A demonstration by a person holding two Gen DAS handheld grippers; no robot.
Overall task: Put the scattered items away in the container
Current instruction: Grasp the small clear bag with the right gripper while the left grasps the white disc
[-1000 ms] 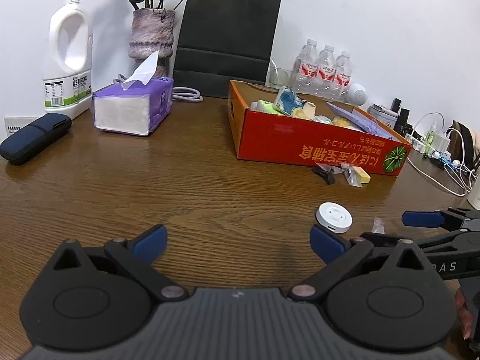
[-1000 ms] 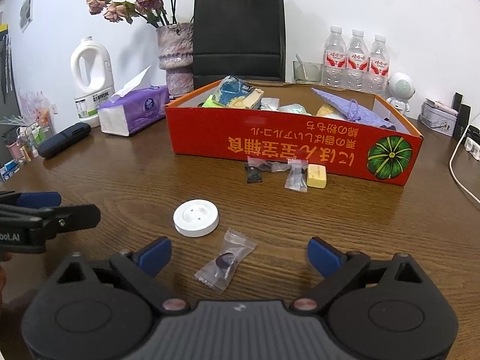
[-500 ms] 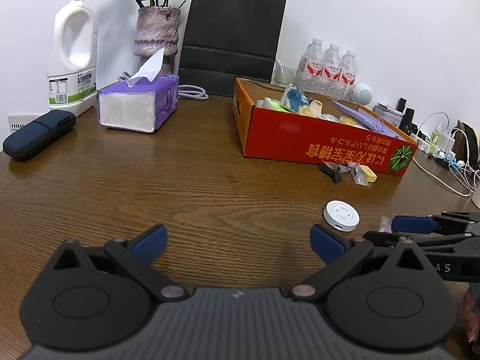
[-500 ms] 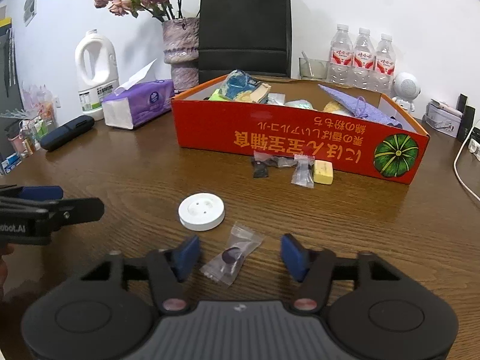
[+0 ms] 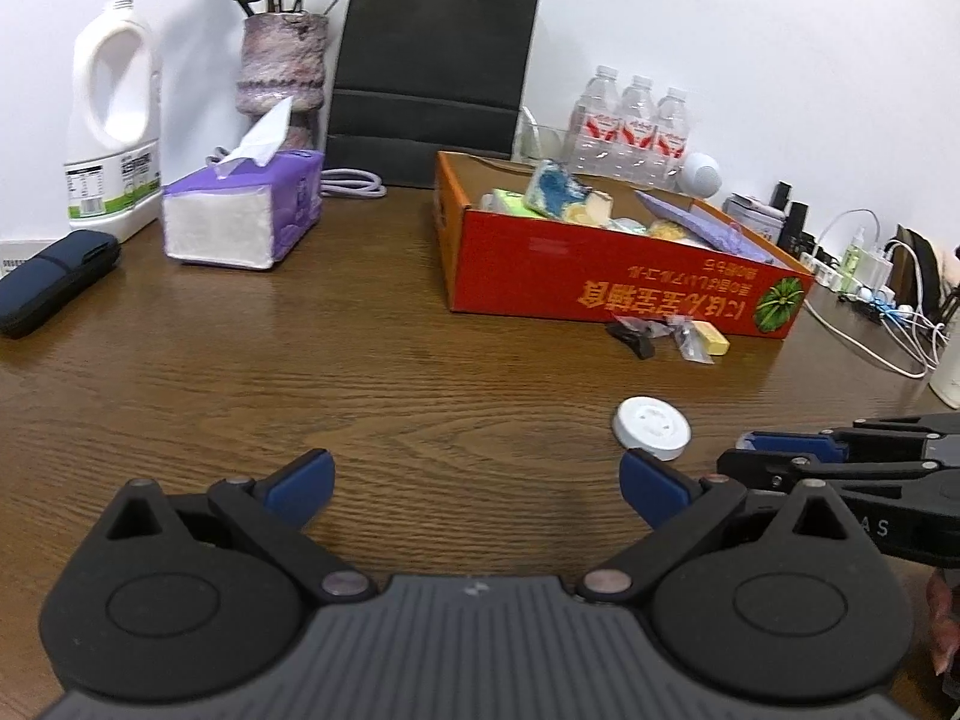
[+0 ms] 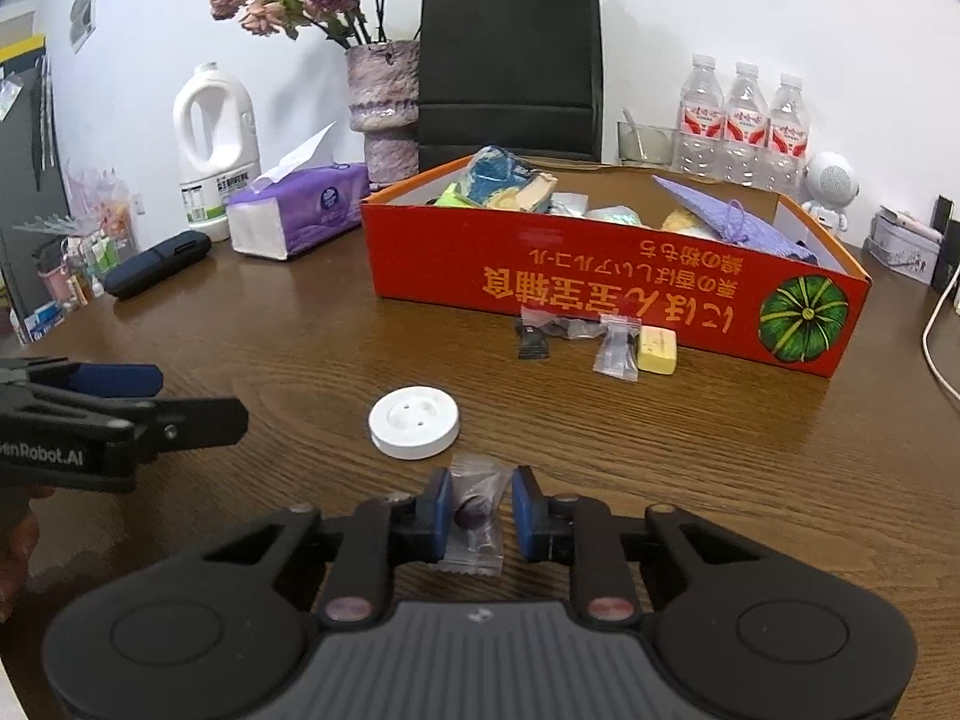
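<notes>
- The clear wrapped sweet (image 6: 474, 510) is partly covered by the right gripper's pads (image 6: 440, 504); its lower end lies behind the gripper body.
- The red box (image 6: 600, 294) hides the lower parts of the things inside it.
- The small packets (image 5: 666, 336) at the box's front wall are too blurred to tell.
- The power strip and cables (image 5: 870, 306) at the table's right edge are cut off.

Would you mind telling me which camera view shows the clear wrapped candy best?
The right wrist view: the clear wrapped candy lies between the right gripper pads, which have just been closing and now press on it. The left wrist view shows only that gripper from the side; the candy is hidden.
</notes>
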